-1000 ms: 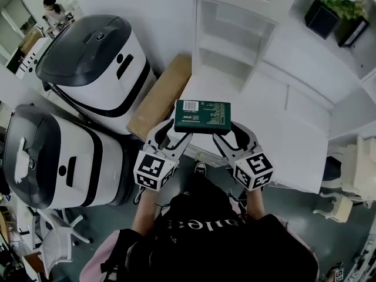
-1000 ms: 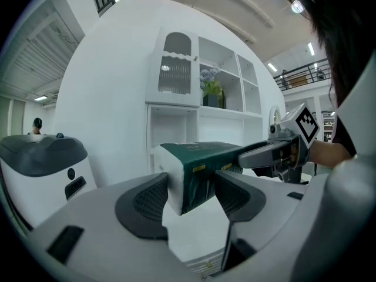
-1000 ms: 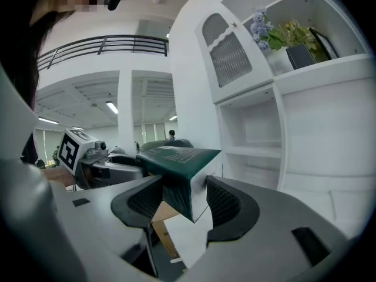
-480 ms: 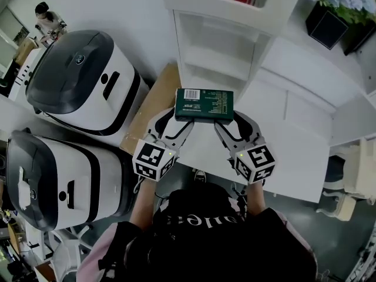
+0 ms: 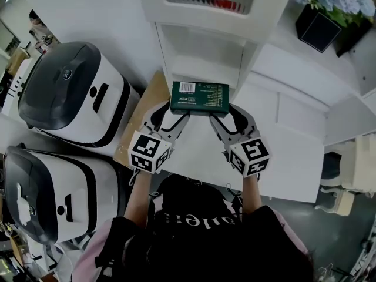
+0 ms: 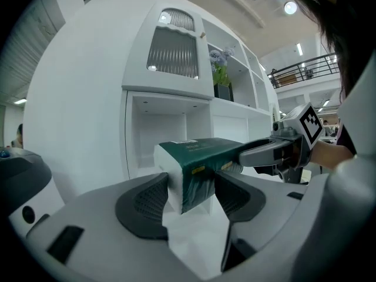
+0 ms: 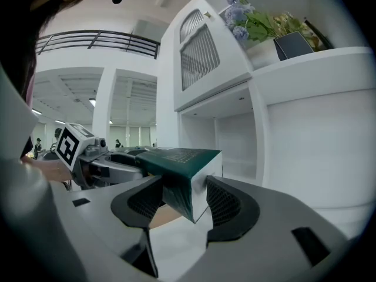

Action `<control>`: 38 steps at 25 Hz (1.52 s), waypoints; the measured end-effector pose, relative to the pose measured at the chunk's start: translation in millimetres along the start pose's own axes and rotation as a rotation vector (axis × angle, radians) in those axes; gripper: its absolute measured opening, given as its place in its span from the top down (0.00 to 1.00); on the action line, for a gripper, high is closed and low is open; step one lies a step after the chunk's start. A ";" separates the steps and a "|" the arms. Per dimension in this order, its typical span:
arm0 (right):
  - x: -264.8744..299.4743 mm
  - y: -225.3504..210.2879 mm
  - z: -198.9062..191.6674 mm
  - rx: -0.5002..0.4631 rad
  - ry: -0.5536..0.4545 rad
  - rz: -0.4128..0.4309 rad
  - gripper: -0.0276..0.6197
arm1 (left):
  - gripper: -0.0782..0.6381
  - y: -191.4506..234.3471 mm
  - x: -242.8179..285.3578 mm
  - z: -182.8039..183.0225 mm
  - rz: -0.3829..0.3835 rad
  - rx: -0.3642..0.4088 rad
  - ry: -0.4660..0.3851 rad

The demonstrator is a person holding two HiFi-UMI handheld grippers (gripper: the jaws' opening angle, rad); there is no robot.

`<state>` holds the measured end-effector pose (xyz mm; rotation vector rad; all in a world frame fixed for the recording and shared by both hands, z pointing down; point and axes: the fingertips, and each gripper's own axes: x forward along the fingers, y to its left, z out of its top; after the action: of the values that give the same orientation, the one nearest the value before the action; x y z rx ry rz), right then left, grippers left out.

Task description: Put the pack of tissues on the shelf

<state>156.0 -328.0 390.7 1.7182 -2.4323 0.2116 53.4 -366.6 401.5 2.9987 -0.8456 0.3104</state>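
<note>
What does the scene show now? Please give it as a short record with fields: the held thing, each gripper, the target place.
held thing: pack of tissues, dark green, carried level
left gripper: shut on the pack's left end
right gripper: shut on the pack's right end
target: open white shelf compartment
pack position: in front of the compartment, not yet inside
nearby: cardboard box left of the shelf
</note>
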 end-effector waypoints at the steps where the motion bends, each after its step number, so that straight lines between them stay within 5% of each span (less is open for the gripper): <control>1: 2.8 -3.3 1.8 -0.005 -0.002 -0.011 0.56 | 0.53 3.0 4.6 1.4 -0.006 0.001 -0.001; 17: 46.4 -50.8 4.4 0.009 -0.003 -0.211 0.56 | 0.53 43.5 76.6 3.7 -0.121 0.031 0.016; 28: 76.4 -82.4 5.7 0.045 -0.074 -0.397 0.59 | 0.53 64.1 112.1 -3.2 -0.087 0.084 -0.009; 38: 59.7 -91.2 2.5 0.070 -0.067 -0.486 0.59 | 0.53 61.1 136.4 4.8 -0.061 0.043 -0.001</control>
<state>222.3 -413.7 403.0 2.3102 -1.9841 0.1799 136.4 -489.5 420.4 3.0572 -0.7560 0.3294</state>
